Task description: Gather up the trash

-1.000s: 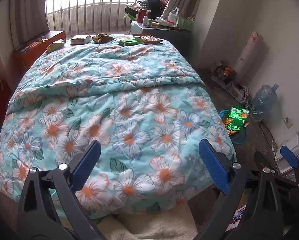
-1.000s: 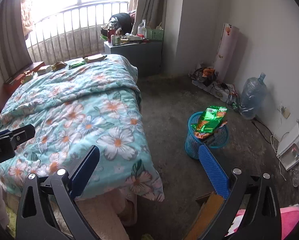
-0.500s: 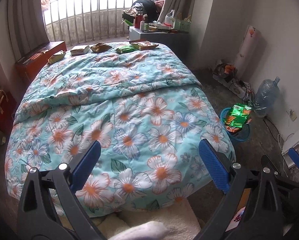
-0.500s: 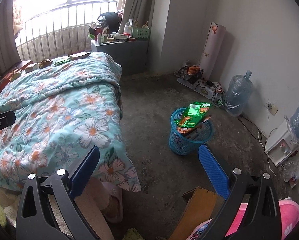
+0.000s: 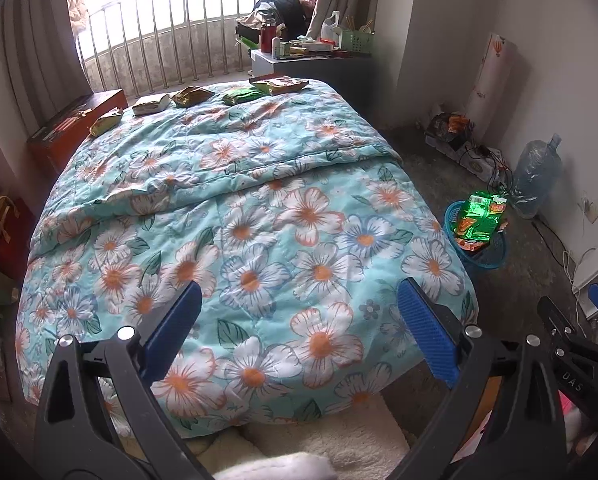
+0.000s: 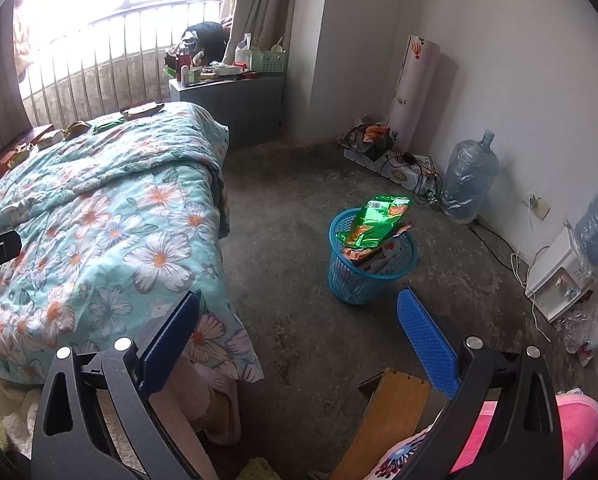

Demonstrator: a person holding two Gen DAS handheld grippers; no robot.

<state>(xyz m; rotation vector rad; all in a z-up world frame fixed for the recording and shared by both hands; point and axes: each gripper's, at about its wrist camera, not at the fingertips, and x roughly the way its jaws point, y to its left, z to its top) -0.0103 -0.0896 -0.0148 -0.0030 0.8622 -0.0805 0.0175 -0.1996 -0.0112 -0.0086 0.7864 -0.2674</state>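
across the bed [image 5: 259,208], snack packets [image 5: 239,96] lie far from both released tools [image 5: 299,320] [image 6: 299,320] — empty.

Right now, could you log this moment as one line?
left gripper open, empty | right gripper open, empty | wrappers on bed | basket full

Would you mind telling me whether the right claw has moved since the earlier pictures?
Yes: the right claw has swung rightward, as the blue basket shifted left in its view.

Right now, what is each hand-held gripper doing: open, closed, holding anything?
Left hand-held gripper: open, holding nothing.
Right hand-held gripper: open, holding nothing.
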